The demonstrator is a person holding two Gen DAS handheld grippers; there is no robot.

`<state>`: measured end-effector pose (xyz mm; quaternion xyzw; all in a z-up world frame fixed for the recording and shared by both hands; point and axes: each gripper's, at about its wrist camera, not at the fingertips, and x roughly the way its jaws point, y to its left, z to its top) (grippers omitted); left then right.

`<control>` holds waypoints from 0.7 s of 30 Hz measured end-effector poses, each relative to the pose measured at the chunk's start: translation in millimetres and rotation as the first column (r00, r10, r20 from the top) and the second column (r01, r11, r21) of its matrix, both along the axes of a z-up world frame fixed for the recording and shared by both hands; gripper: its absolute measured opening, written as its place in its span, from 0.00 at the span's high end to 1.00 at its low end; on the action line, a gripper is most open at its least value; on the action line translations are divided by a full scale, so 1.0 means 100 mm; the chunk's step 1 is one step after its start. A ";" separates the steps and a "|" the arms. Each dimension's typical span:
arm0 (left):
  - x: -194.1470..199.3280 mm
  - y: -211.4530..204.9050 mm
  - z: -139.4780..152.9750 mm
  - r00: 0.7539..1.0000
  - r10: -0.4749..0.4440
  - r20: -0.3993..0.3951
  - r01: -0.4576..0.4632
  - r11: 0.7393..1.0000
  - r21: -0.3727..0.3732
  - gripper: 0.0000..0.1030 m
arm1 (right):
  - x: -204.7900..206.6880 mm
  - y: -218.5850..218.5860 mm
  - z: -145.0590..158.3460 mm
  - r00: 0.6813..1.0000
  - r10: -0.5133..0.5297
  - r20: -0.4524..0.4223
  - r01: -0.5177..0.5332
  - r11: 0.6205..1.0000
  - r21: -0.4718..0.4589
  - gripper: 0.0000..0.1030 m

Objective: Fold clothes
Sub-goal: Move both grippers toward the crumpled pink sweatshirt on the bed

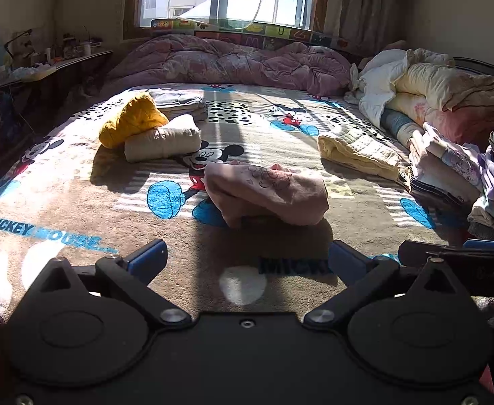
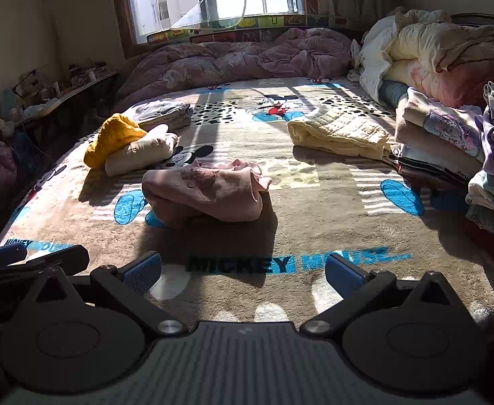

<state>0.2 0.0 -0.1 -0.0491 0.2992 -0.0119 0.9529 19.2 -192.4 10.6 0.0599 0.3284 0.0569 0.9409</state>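
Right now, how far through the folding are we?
Done: the pink garment lies folded mid-bed, near the folded beige piece, grey stack and yellow quilted item. In hand: nothing; left gripper and right gripper have jaws wide and empty. Left: the mustard top looks bunched; whether the right-hand pile needs work is unclear.

Bare blanket (image 2: pixel 314 222) lies open before the pink garment (image 2: pixel 209 192).

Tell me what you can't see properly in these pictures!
- Clothes stack: cut off by the right edge in both views.
- Pink garment: its underside is in shadow, so whether the fold is finished is unclear.
- Shelf items: too small and dim in both views.
- Left hand-held gripper and right hand-held gripper: open; the hands are hidden.
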 end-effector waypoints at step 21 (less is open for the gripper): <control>0.35 -0.08 -0.19 0.998 0.040 -0.056 -0.037 0.998 0.052 0.00 | 0.32 -0.02 -0.19 1.000 0.001 -0.010 -0.001 1.000 0.004 0.01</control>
